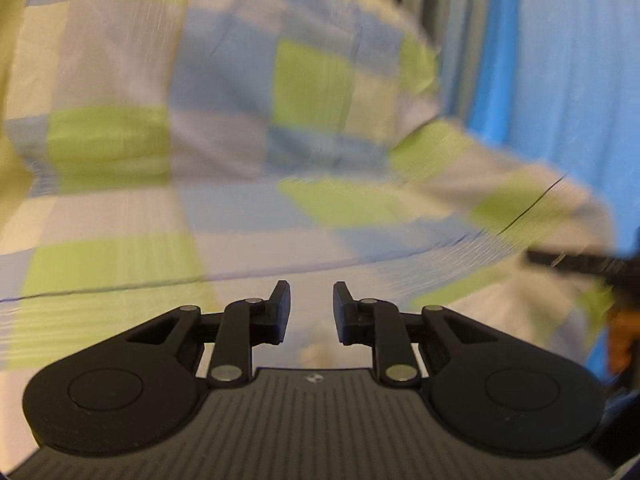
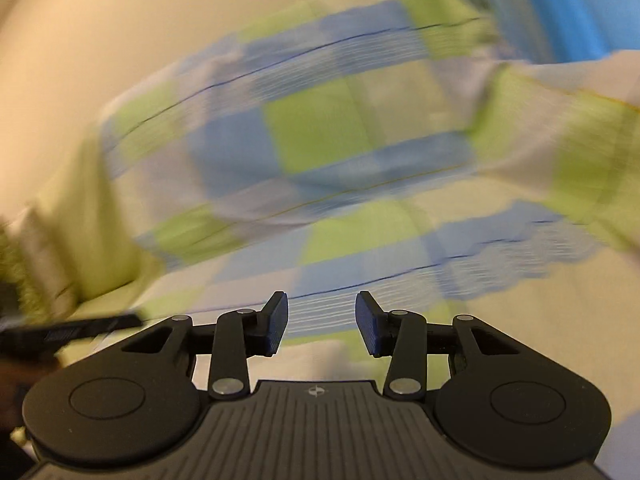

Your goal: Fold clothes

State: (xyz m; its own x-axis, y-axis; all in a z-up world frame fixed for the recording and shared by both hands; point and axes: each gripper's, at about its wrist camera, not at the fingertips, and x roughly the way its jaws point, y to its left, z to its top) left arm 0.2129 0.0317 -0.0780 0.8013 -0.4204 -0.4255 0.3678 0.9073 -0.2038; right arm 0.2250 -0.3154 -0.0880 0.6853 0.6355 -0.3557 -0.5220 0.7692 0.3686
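Right now the left gripper (image 1: 312,310) has its jaws a little apart, with nothing between them. The right gripper (image 2: 322,322) is open wider and holds nothing too. Both point at a checked cloth (image 1: 224,128) in green, blue and white, spread out just past the fingers and blurry. A blue curtain (image 1: 568,80) hangs far off on the right. A cream wall (image 2: 100,32) shows on the far left.

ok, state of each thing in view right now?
Left hand-held gripper: open, empty.
Right hand-held gripper: open, empty.
Green, blue and white checked cloth: spread out, rumpled, not gripped; fold state unclear through blur.
Blue curtain: hanging behind the cloth.
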